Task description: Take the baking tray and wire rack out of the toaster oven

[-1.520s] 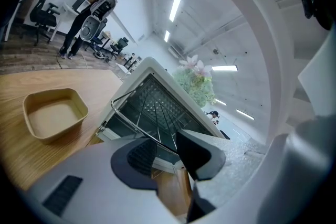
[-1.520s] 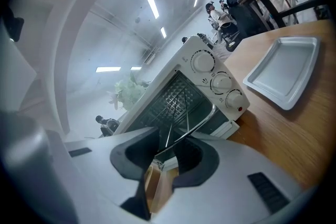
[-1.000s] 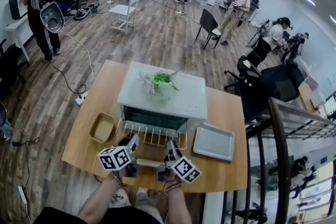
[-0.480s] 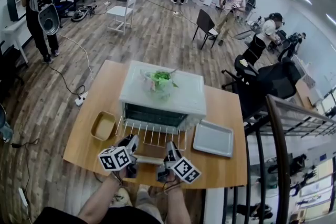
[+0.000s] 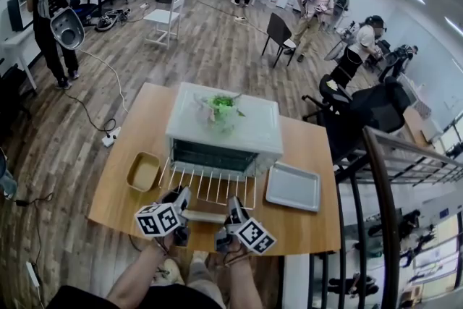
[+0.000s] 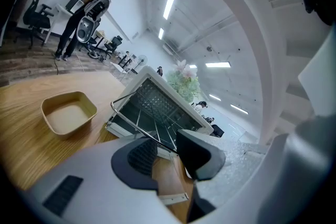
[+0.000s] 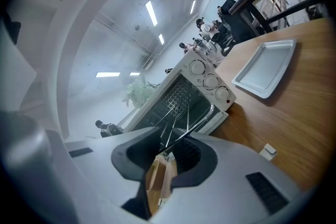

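Observation:
A white toaster oven stands on the wooden table with its door down. The wire rack sticks well out of its mouth, level above the door. My left gripper holds the rack's front rod near its left end, and my right gripper holds it near the middle. In the left gripper view the rod of the wire rack runs in between the pads of the left gripper. In the right gripper view the right gripper pinches the rod of the wire rack. The grey baking tray lies on the table right of the oven.
A shallow tan dish sits left of the oven, and a potted plant stands on top of it. A small white clip lies on the table near the right gripper. Several people, chairs and a black railing stand beyond the table.
The wire rack has come further out of the oven toward me, with both grippers still on its front rod.

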`<control>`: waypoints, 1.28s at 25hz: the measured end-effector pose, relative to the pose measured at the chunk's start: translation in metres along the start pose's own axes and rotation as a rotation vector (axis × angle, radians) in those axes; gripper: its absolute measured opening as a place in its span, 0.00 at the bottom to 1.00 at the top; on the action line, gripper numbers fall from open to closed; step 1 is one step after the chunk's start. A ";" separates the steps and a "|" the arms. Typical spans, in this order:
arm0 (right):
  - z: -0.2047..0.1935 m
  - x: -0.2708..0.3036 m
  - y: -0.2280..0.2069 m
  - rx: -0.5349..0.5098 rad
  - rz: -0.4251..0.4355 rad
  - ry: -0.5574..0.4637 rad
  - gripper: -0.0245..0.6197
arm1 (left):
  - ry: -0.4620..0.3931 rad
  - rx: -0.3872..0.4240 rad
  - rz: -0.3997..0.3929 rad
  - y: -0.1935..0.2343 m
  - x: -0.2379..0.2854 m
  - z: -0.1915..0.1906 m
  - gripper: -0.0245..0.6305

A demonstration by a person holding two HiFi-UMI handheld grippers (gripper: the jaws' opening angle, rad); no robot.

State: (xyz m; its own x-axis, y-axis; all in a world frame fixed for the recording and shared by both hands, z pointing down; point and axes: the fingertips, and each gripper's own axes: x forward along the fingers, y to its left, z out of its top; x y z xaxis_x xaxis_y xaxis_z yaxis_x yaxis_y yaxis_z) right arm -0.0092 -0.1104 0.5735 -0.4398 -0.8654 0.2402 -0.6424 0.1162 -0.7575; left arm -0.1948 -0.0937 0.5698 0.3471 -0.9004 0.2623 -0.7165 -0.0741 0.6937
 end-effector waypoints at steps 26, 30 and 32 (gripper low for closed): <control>0.005 -0.076 -0.026 0.030 -0.077 -0.125 0.14 | 0.100 0.062 -0.110 -0.041 -0.011 -0.046 0.21; 0.013 -0.091 -0.042 0.041 -0.104 -0.153 0.14 | 0.129 0.072 -0.134 -0.055 -0.003 -0.062 0.21; 0.019 -0.100 -0.051 0.045 -0.118 -0.167 0.14 | 0.141 0.075 -0.149 -0.064 0.002 -0.070 0.21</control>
State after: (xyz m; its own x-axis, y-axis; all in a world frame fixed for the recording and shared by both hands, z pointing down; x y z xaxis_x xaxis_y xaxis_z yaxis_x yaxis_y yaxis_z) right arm 0.0793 -0.0389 0.5763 -0.2507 -0.9409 0.2279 -0.6529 -0.0095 -0.7574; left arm -0.1059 -0.0609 0.5736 0.5299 -0.8088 0.2551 -0.6921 -0.2385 0.6812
